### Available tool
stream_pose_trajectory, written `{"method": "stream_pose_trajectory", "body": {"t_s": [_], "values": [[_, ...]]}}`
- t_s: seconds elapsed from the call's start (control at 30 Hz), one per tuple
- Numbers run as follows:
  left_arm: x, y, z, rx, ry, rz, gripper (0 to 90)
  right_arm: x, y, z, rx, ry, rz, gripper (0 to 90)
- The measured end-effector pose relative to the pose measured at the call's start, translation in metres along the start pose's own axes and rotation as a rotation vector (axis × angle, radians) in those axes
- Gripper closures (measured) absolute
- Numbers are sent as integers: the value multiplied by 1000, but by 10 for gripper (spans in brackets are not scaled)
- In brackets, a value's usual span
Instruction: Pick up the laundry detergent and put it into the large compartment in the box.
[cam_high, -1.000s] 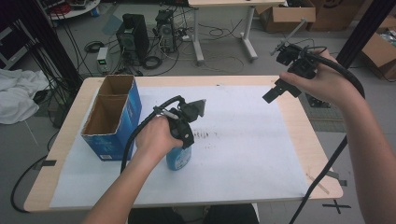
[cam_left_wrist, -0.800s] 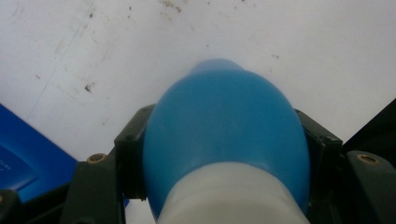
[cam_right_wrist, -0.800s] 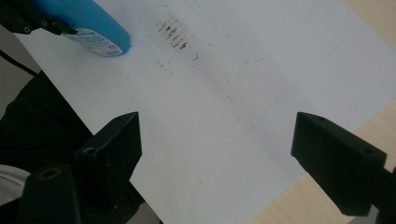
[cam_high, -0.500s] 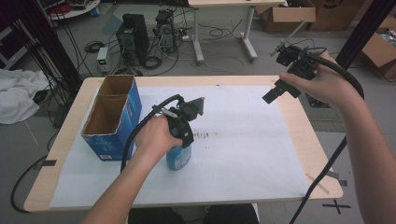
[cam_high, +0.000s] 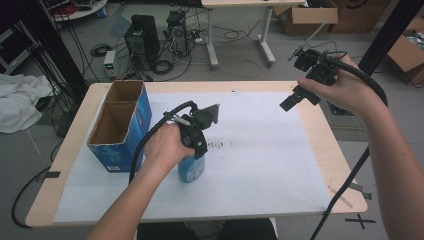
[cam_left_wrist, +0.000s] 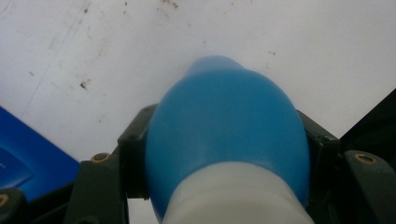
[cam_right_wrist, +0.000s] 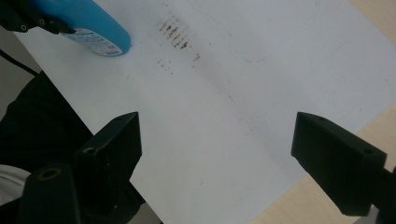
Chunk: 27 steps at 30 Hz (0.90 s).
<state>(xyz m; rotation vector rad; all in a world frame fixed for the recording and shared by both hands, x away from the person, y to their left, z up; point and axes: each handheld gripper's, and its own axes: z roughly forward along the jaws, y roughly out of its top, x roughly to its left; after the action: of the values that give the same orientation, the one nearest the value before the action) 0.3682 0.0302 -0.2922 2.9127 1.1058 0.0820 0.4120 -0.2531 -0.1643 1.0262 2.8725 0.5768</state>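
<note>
The left gripper (cam_left_wrist: 224, 154) has its two black jaws closed against the sides of a blue bottle (cam_left_wrist: 226, 140), one on each flank just above the pale band at the bottle's near end, so the bottle's long axis runs straight out along the jaws toward the white paper beyond. In the high view the same left gripper (cam_high: 196, 145) sits on top of the blue bottle (cam_high: 191, 167), which stands upright on the white paper sheet (cam_high: 250, 165) just beside the open blue cardboard box (cam_high: 120, 125), the box lying to the left of the bottle. That is the relation any coming move seems to turn on: the box opening is near and to the left of the held bottle. The left forearm comes in from the bottom edge, hand wrapped over the gripper, cable arching above. The right gripper (cam_high: 300, 97) is well apart, held up over the far right of the table, its jaws spread wide and empty, as the right gripper (cam_right_wrist: 215, 154) view confirms, looking down at stained paper.
</note>
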Motion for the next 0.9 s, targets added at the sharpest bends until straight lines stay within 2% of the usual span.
{"method": "stream_pose_trajectory", "body": {"t_s": [0.3,0.5,0.63,0.67,0.7,0.8,0.87,0.9], "values": [[0,1,0,1,-1,0,373,0,0,0,-3,-1,3,160],[-4,1,-6,5,23,19,375,0,0,0,0,-1,-1,160],[-1,-1,-22,0,3,11,375,-1,0,1,0,-1,2,160],[3,-2,-33,-7,-14,-9,375,-1,1,0,-1,-1,2,160],[3,-2,-33,-7,-14,-9,375,-1,1,0,-1,-1,2,160],[8,-4,-51,-12,-23,-32,375,-1,2,0,-2,0,2,161],[16,-7,-73,-17,-17,-62,375,-1,3,1,-1,0,0,160],[16,-7,-73,-17,-17,-62,375,-1,3,1,-1,0,0,160]]}}
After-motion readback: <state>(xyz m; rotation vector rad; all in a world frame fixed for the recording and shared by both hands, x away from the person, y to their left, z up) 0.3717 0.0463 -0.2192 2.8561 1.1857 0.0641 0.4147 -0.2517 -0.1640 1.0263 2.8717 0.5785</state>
